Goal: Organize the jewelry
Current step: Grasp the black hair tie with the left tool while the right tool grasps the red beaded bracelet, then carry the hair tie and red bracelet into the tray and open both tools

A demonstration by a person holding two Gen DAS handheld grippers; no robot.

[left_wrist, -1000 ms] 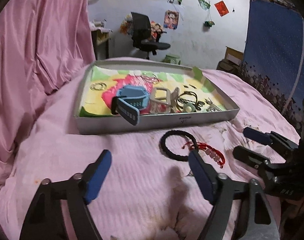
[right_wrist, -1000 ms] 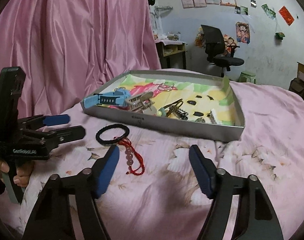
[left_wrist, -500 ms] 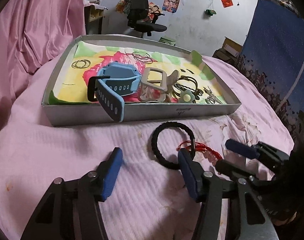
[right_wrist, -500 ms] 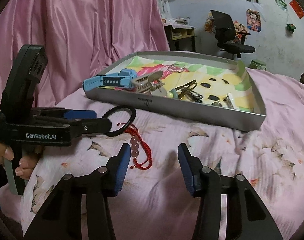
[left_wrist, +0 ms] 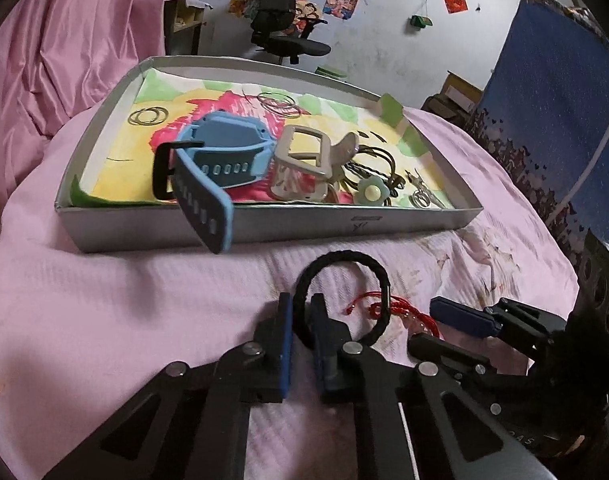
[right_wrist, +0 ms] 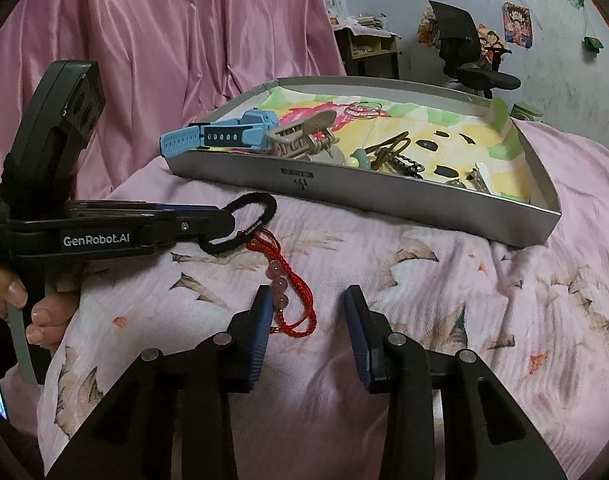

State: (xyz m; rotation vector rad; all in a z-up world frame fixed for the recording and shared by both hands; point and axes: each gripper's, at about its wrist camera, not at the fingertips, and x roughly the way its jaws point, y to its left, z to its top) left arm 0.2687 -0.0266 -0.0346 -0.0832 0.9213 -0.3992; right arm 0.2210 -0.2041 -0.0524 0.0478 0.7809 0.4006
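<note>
Left gripper: jaws drawn narrow, pinching the near arc of the black hair tie. The band passes between the two blue pads; the rest of the loop stands ahead of the fingertips and slightly to their right. In the right wrist view the same gripper enters from the left with the hair tie squeezed out of round at its tips. Whether the loop rests on the cover or is clear of it cannot be told.

Right gripper: jaws moderately wide, holding nothing. The red cord bracelet with pink beads lies on the pink bedcover, its lower end just inside the left pad; contact with that pad cannot be confirmed. The right pad is apart from it. In the left wrist view this gripper sits beside the red cord, which runs up to the black loop.

Grey tray: ahead of both sets of jaws, holding a blue watch whose strap overhangs the near wall, a beige claw clip, thin metal rings, and a flower hair tie amid dark bands.
</note>
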